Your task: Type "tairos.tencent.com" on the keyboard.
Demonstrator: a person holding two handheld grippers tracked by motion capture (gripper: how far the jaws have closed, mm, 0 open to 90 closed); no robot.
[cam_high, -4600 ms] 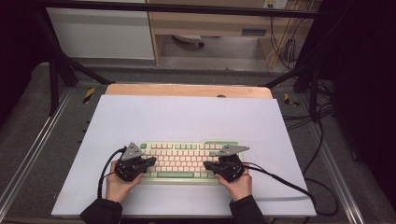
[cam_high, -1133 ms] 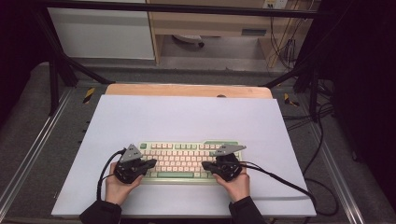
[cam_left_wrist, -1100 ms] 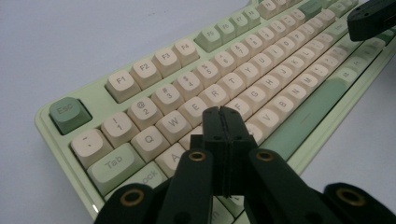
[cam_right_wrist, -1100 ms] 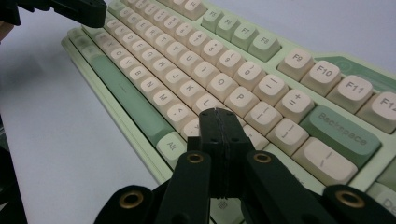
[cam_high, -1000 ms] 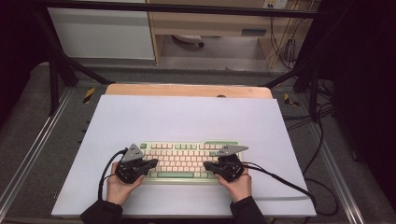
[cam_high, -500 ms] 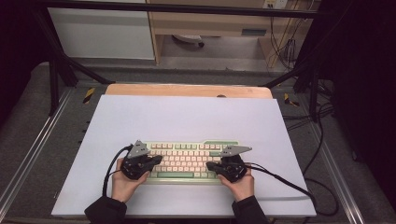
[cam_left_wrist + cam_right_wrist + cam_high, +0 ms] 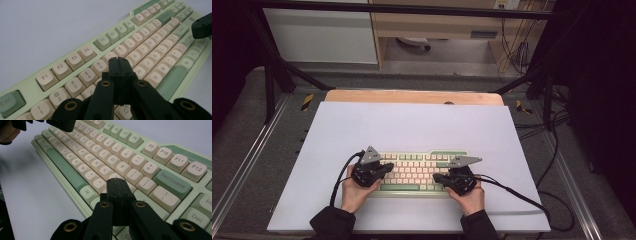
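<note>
- Both hands have slid a little toward 12 o'clock since the frames a second back, and the left gripper [image 7: 383,169] now sits further in over the keyboard's [image 7: 414,171] left keys.
- Keyboard: pale green with cream keys, lying flat on the white desk [image 7: 412,125] at about 6 o'clock of the sheet, long side running 9 to 3 o'clock.
- Left gripper: its fingers [image 7: 119,72] are pressed together with no gap and grip nothing; the tips hang just over the number row, near the 5 and 6 keys.
- Right gripper [image 7: 439,177]: fingers [image 7: 117,195] likewise closed flat on each other, empty, tips over the keys at the keyboard's right end, below the P and bracket keys.
- Left hand [image 7: 354,192] and right hand [image 7: 469,197] come in from 6 o'clock in dark sleeves, one at each end of the keyboard.
- A black cable [image 7: 522,197] trails from the right gripper toward 4 o'clock, off the desk edge.
</note>
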